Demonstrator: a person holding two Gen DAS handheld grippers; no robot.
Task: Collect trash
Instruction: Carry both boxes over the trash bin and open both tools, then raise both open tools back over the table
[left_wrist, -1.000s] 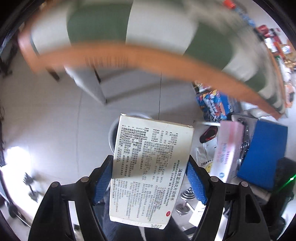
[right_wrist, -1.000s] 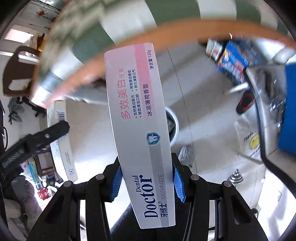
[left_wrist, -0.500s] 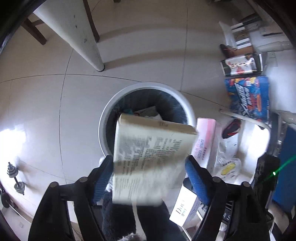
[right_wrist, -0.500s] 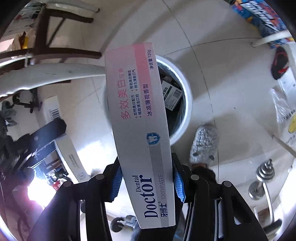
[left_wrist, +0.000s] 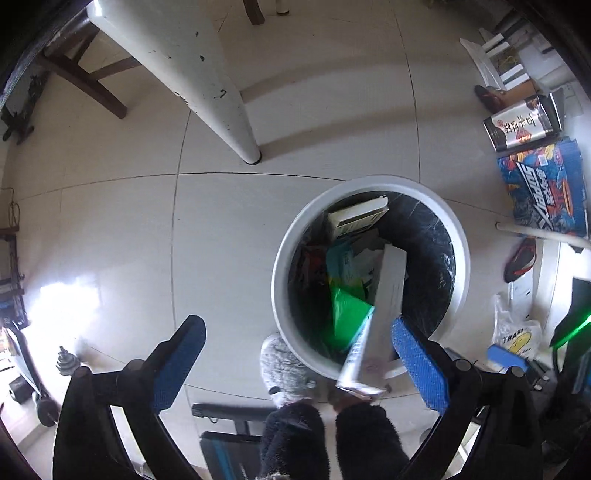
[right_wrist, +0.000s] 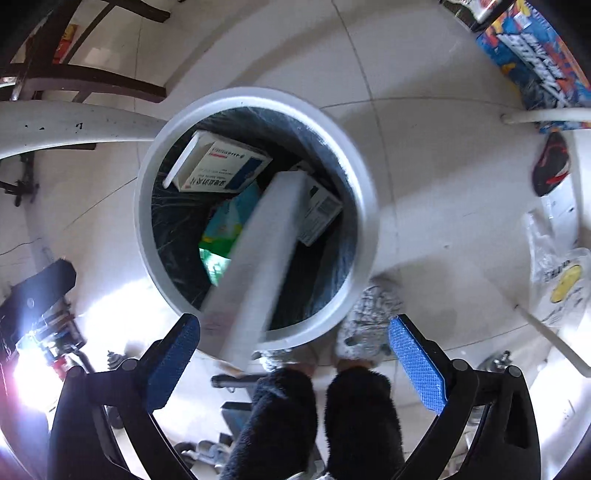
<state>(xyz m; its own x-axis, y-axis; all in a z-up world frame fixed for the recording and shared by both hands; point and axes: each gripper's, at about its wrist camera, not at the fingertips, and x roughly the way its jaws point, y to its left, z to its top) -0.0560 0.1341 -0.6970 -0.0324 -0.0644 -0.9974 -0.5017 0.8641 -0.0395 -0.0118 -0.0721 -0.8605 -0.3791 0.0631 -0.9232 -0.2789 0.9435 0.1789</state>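
Both grippers – left (left_wrist: 297, 363), right (right_wrist: 295, 363) – fingers spread; toothpaste box (right_wrist: 255, 266) blurred over bin rim (right_wrist: 364, 206).

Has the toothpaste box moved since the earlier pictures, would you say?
Yes. It was clamped in the right gripper; now that gripper is open and the blurred toothpaste box is dropping past the white rim of the trash bin.
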